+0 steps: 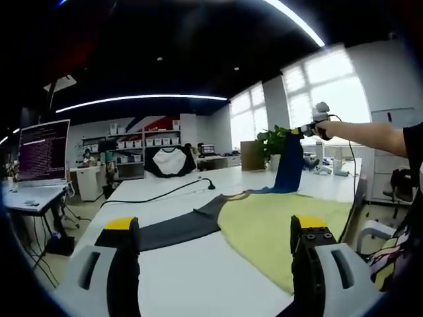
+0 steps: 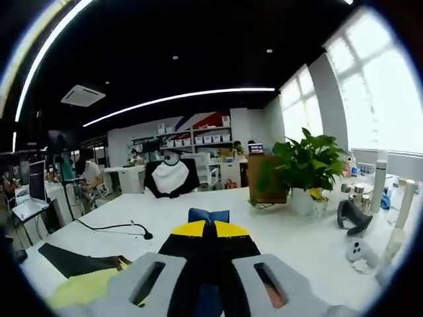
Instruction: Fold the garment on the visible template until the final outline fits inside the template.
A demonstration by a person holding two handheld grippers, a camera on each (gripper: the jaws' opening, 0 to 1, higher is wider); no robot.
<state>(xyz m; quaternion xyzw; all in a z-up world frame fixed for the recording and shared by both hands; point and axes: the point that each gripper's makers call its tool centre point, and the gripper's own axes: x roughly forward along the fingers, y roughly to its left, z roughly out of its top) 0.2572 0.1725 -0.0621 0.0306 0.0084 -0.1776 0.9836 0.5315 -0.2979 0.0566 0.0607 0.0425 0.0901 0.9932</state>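
A garment lies spread on the white table (image 1: pixel 198 284). Its yellow-green body (image 1: pixel 277 228) sits between my left gripper's jaws, and a dark grey sleeve (image 1: pixel 178 228) stretches to the left. My left gripper (image 1: pixel 215 224) is open above the table, jaws wide apart with nothing between them. At the far side, the right gripper (image 1: pixel 305 131), on a person's outstretched arm (image 1: pixel 373 135), holds the garment's blue part (image 1: pixel 289 165) up off the table. In the right gripper view, my right gripper (image 2: pixel 210 228) is shut on that blue cloth (image 2: pixel 208 216), with the grey sleeve (image 2: pixel 73 259) and yellow body (image 2: pixel 86 288) below left.
A black cable (image 1: pixel 165 193) runs across the table behind the garment. A potted plant (image 2: pixel 304 165), a brown box (image 2: pixel 263 178), bottles and small devices (image 2: pixel 353 218) stand at the far right. A monitor (image 1: pixel 43 150) is on a desk to the left. A black-and-white shirt (image 2: pixel 170 177) hangs behind.
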